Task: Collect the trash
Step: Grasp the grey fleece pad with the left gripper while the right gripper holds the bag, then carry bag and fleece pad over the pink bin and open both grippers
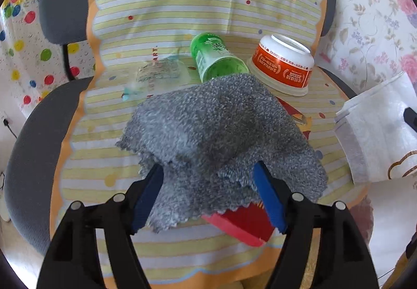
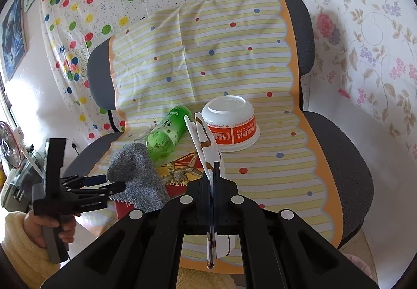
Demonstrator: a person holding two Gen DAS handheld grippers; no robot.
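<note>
Both grippers are matte black plastic. The left gripper has blue pads on its fingers and round silver screws at the joints. A bare hand shows below a fluffy cream sleeve.

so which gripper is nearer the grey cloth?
Left. The left gripper has its open fingers straddling the grey cloth; the right gripper is off to its right, shut on a white bag.

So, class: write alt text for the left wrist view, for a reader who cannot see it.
The left tongs, open, straddle a grey cloth lying over a red box on a striped chair cover. Behind lie a green bottle and an upturned orange-banded bowl.
</note>
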